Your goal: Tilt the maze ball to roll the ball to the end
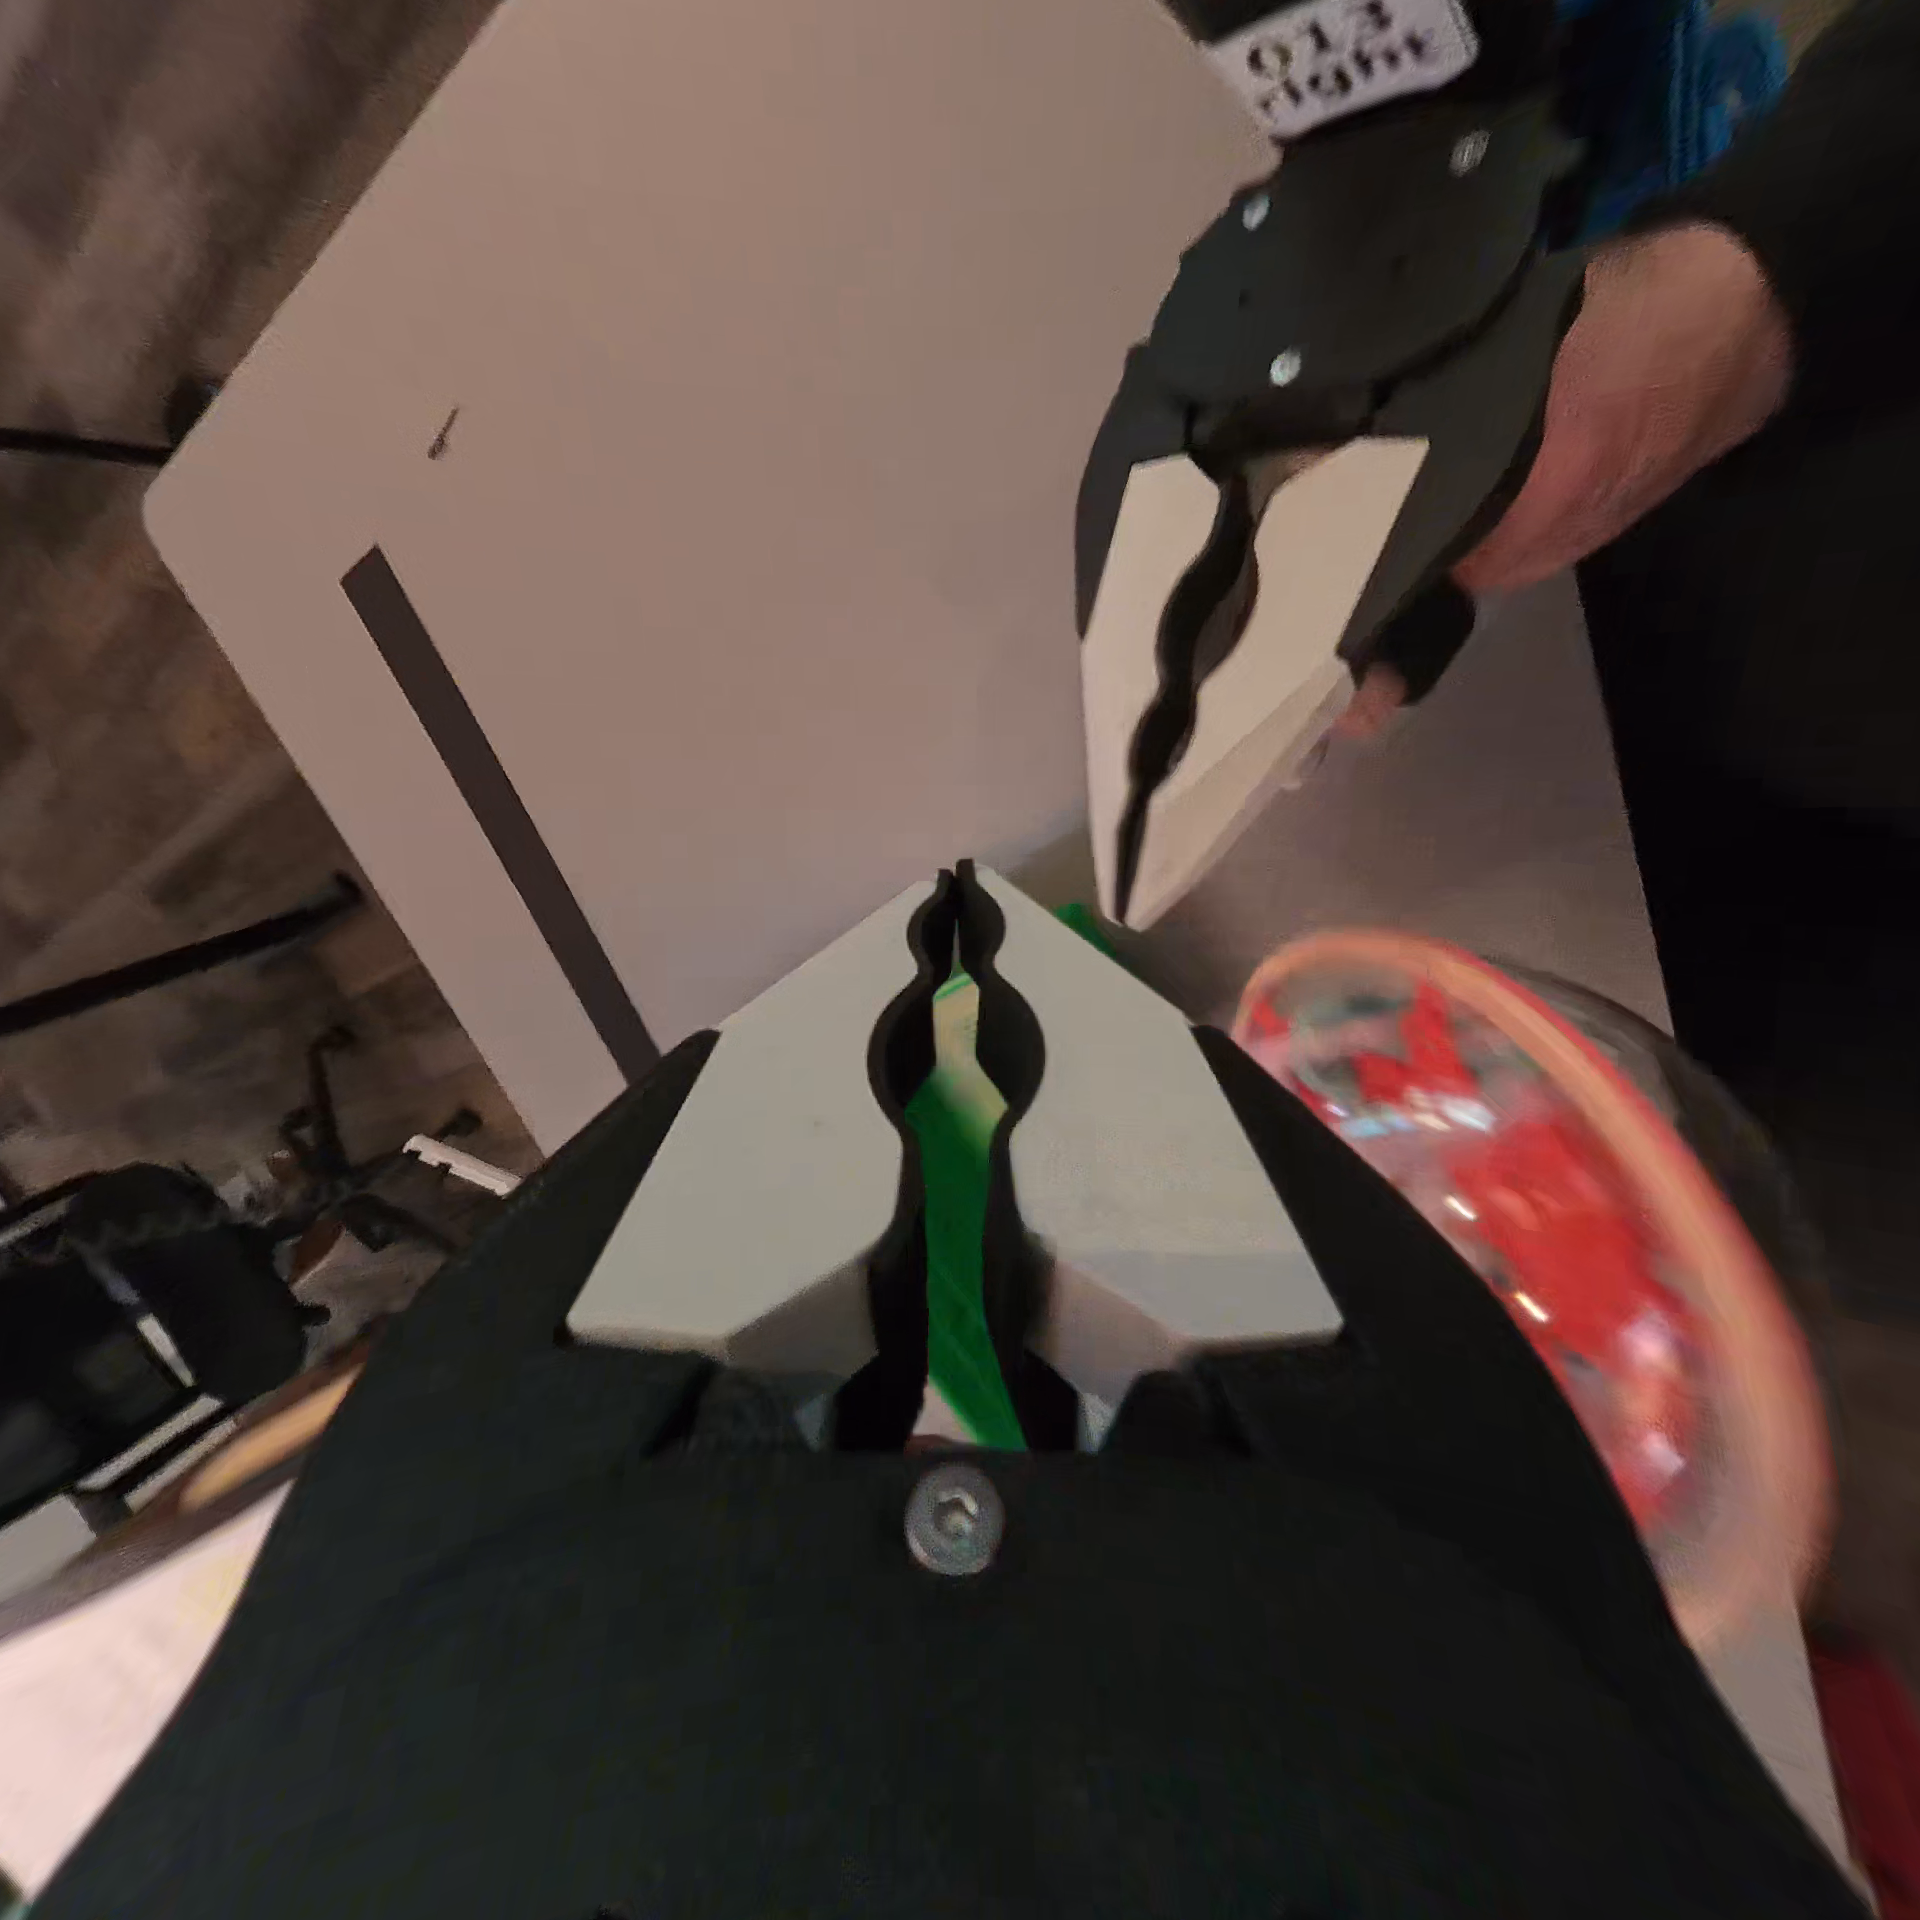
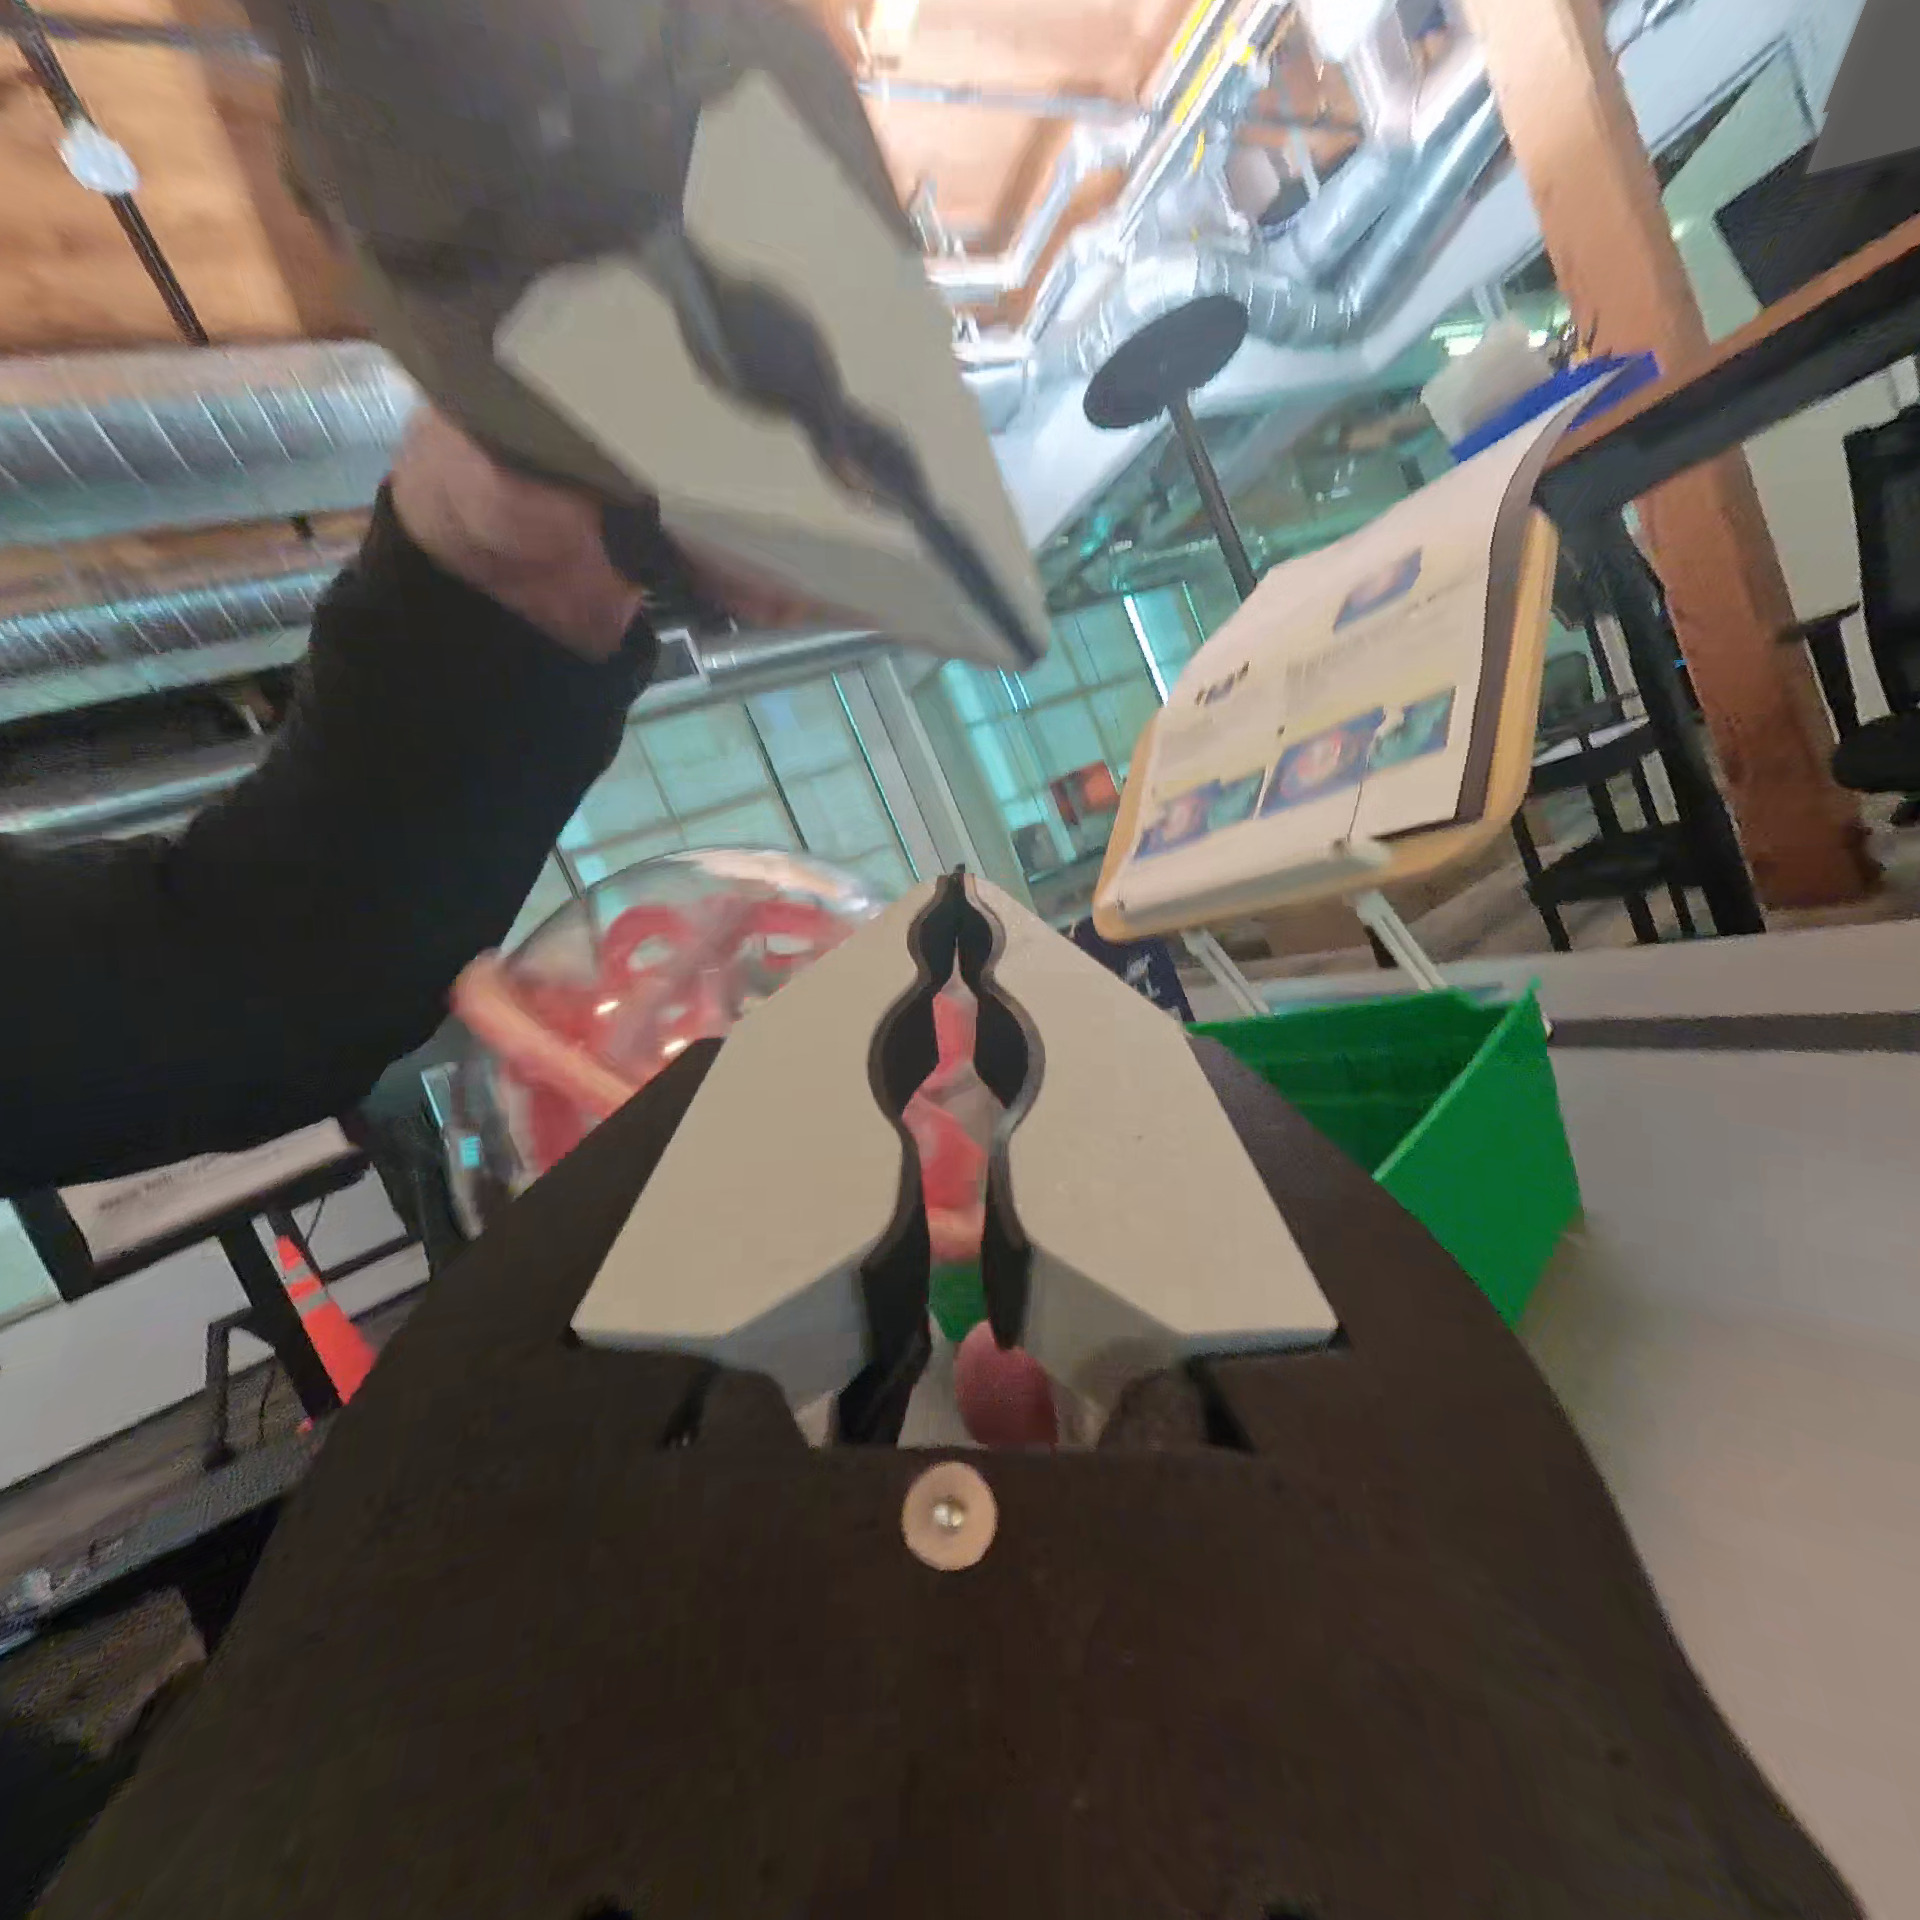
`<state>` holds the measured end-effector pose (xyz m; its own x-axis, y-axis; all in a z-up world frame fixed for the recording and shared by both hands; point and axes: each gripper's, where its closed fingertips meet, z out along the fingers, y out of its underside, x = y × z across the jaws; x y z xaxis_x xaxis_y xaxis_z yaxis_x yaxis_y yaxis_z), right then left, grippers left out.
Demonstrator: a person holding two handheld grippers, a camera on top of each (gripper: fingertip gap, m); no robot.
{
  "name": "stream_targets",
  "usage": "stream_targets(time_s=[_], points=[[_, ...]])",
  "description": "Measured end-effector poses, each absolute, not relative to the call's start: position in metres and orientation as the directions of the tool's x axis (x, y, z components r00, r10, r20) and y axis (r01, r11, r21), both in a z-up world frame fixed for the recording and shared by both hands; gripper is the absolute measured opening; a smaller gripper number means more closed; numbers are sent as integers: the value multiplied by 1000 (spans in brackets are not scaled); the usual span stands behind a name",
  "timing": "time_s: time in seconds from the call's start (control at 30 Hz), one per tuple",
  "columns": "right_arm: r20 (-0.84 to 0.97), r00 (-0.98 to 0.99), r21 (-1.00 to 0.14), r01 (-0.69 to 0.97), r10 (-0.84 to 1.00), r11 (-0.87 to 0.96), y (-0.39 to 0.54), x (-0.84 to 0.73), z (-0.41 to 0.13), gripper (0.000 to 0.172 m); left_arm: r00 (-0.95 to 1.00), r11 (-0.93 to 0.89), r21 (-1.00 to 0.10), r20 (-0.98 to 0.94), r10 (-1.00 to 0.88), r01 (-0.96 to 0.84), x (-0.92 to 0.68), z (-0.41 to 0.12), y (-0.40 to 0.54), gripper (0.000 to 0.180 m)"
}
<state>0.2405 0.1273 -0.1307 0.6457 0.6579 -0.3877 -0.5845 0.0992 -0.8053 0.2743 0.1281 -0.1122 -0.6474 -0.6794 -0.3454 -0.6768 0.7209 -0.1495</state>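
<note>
Our left tool (image 1: 958, 883) and right tool (image 2: 958, 883) are both pressed together, gripping nothing. The maze ball (image 1: 1538, 1226) lies unheld on the surface (image 2: 1714, 1195); we judge it could roll off.

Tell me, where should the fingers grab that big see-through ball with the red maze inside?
Probably the orange ring around the maze ball. The clear shell is round, smooth and looks far too wide for one pair of fingers, so come from opposite sides, left gripper and right gripper each pinching the ring's edge. Both are shut now and would need opening first.
</note>
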Motion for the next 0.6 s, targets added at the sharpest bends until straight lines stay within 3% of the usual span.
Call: stream_targets(time_s=[0.07,0.2,0.3,0.47,0.6], points=[[-387,666,-834,-547,637,65,129,235,-145,0,-539,677,-221,-457,-708,-702,249,-130,138,0],[-385,668,-864,-503,636,5,136,208,-170,0,-188,477,-527,-510,-839,-703,195,-160,154,0],[-354,657,-905,-421,666,-66,140,173,-185,0,-6,293,-720,-373,-928,-628,159,-200,155,0],[-374,529,-925,-275,762,-263,132,105,-224,0,124,22,-869,-96,-988,-494,108,-236,157,0],[-437,403,-894,-93,804,-439,105,52,-268,0,62,-97,-826,75,-995,-555,80,-279,128,0]])
